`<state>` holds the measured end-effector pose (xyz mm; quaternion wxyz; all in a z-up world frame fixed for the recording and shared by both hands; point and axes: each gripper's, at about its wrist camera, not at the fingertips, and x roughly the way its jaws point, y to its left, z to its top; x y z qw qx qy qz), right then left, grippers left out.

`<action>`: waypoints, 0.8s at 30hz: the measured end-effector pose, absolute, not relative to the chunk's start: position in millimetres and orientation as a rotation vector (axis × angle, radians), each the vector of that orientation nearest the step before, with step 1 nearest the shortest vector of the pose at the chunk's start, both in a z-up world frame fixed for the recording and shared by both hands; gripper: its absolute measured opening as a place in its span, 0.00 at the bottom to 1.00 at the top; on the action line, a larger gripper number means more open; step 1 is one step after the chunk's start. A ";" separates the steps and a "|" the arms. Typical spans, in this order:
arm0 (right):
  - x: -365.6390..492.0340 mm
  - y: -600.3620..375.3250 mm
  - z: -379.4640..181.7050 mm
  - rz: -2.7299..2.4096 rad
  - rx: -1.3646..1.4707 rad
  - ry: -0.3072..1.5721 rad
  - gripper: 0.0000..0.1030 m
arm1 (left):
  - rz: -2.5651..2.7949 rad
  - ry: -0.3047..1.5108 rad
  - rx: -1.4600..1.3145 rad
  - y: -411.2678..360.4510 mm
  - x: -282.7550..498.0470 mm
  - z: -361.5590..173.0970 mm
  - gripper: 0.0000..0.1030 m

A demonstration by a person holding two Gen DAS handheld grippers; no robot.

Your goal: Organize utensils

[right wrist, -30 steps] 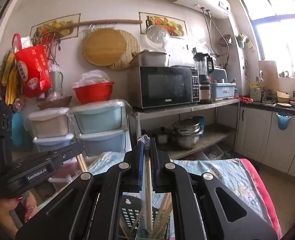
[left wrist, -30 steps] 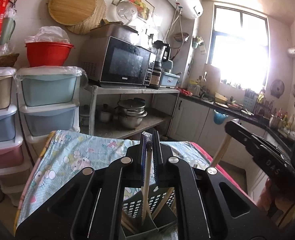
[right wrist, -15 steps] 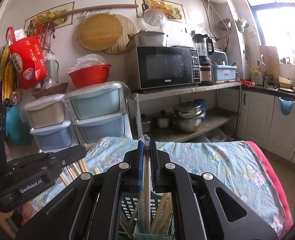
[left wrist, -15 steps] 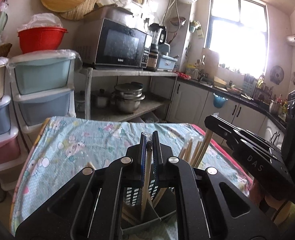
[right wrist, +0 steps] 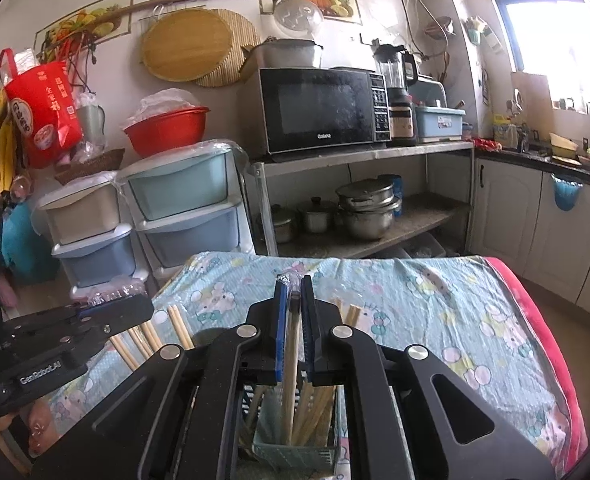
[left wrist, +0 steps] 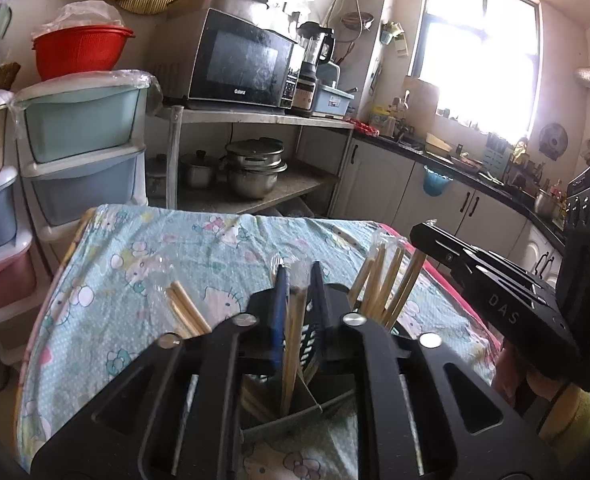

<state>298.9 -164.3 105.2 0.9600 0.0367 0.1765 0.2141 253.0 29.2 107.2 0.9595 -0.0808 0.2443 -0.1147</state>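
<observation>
Both grippers are over the utensil holder right now, each one pinching a chopstick. The left gripper (left wrist: 297,280) has its jaws narrowed around a wooden chopstick (left wrist: 293,336) with a bit of clear plastic wrap at the top end. The stick runs down between the fingers into the dark utensil holder (left wrist: 295,408), landing in a wedge-shaped compartment with a few other sticks already in there.

The right gripper (right wrist: 293,292) is clamped on its own chopstick (right wrist: 291,364), which stands nearly upright between the blue pads (right wrist: 280,320) and drops into the same holder (right wrist: 295,452), where the basket wall looks teal from this side. Plenty of chopsticks are leaning inside it.

The holder sits on the surface (right wrist: 435,300), which is covered in a light blue cartoon-cat cloth, close to its near edge. More chopsticks stick up out of the holder on either side: a pair off to the left (left wrist: 187,308) and a fanned bunch on the right (left wrist: 387,284), just beside the right gripper body as seen from the left wrist view.

Behind the far edge of the surface there's a metal shelf with a microwave (right wrist: 321,110) on top and pots (right wrist: 365,208) below.
</observation>
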 end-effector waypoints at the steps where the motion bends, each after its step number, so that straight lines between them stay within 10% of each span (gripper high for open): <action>1: 299.0 -165.4 104.8 0.433 0.076 0.359 0.09 | -0.231 0.500 -0.166 29.2 252.3 106.8 0.18; 24: 271.5 -190.2 101.4 0.433 0.102 0.382 0.46 | -0.164 0.504 -0.199 46.8 222.4 115.4 0.84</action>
